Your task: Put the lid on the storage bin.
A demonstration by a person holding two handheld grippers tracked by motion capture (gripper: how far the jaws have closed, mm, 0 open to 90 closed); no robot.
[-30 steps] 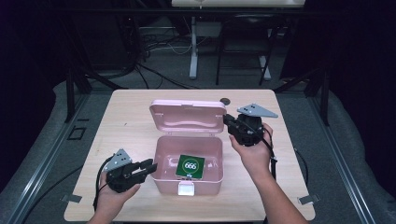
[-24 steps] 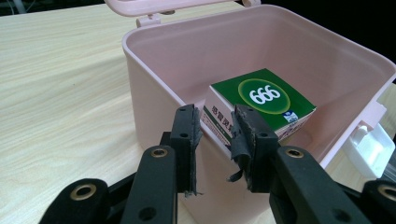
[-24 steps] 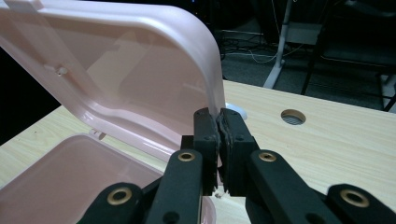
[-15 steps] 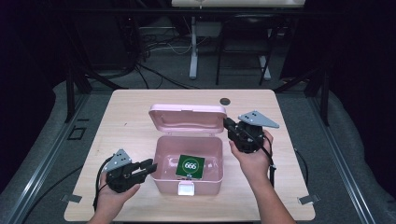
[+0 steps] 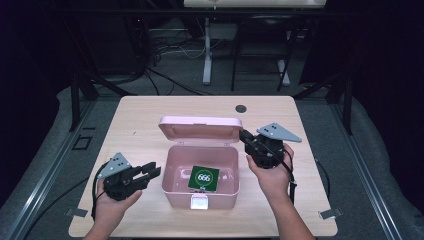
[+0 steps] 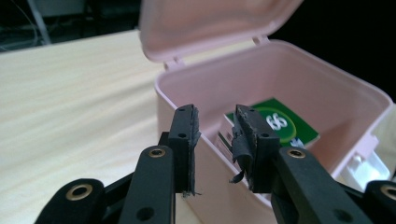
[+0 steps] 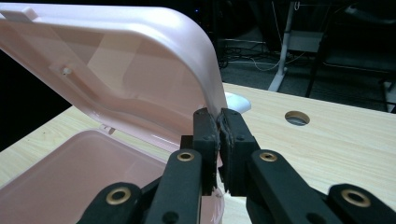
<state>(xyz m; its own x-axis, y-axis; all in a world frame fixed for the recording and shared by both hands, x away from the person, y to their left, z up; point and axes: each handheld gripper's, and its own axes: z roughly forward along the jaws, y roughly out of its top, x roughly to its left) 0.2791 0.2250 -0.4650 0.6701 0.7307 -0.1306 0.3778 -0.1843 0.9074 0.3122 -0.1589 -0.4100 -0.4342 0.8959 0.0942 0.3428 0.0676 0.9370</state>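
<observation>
A pink plastic box (image 5: 172, 165) stands open at mid-table with a green card pack (image 5: 203, 178) lying flat inside. Its lid (image 5: 200, 131) stands raised behind it. My right gripper (image 5: 244, 136) is shut on the lid's right corner. In the right gripper view the jaws (image 7: 218, 123) pinch the lid's (image 7: 121, 70) rim. My left gripper (image 5: 152, 172) is just left of the box, open, and its jaws have just been opening a little with nothing between them. In the left gripper view the jaws (image 6: 215, 135) face the box wall (image 6: 299, 84) and the pack (image 6: 280, 123).
The box has a white latch (image 5: 199, 202) on its front wall. A round cable hole (image 5: 241, 108) sits in the wooden tabletop (image 5: 135, 120) behind the lid. Beyond the far edge are dark floor, cables and desk legs.
The right gripper and the lid corner it holds have shifted slightly down the picture, toward the person. The left gripper has stayed in place.
</observation>
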